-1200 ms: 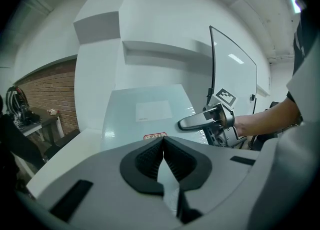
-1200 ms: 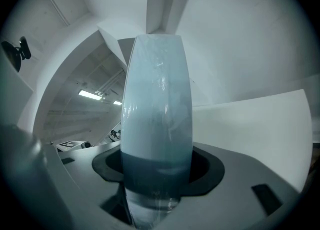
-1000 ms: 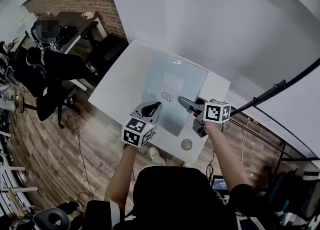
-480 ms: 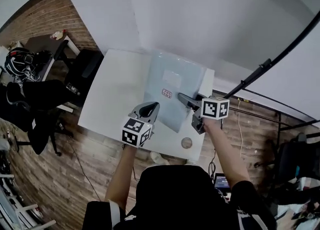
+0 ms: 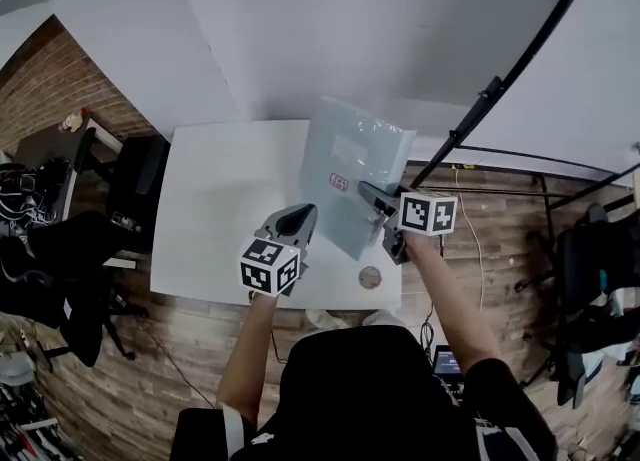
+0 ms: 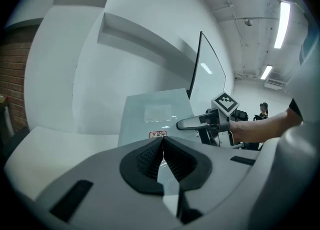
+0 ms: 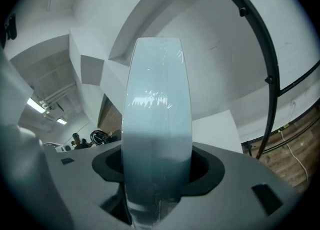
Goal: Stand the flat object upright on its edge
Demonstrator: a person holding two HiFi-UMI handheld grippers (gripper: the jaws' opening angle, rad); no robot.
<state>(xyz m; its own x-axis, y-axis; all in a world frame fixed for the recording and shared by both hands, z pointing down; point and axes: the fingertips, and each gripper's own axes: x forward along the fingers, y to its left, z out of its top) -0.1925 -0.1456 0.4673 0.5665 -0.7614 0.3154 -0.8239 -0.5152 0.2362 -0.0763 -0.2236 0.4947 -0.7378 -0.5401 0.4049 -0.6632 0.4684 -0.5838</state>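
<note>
Pale blue board (image 5: 350,164) lies flat at far right corner of bench (image 5: 220,199), long axis running away from person. Right fingers (image 5: 376,198) spread wide, clamped over board's near right edge. Left fingers (image 5: 297,217) pressed together, empty, just beside near left edge. Right hand likely tips it up.

1. The flat box (image 5: 350,164) sits on the right part of the counter (image 5: 220,199) and reaches the far edge, by the wall (image 5: 300,29).
2. The right claw (image 5: 366,192) grips the box by its right side, towards its near end, with the box's edge between its jaws.
3. The left claw (image 5: 300,215), jaws together, is just left of the box's near end, close to the counter's near edge.
4. A small disc (image 5: 371,277) lies by the counter's near-right corner, in front of the box.
</note>
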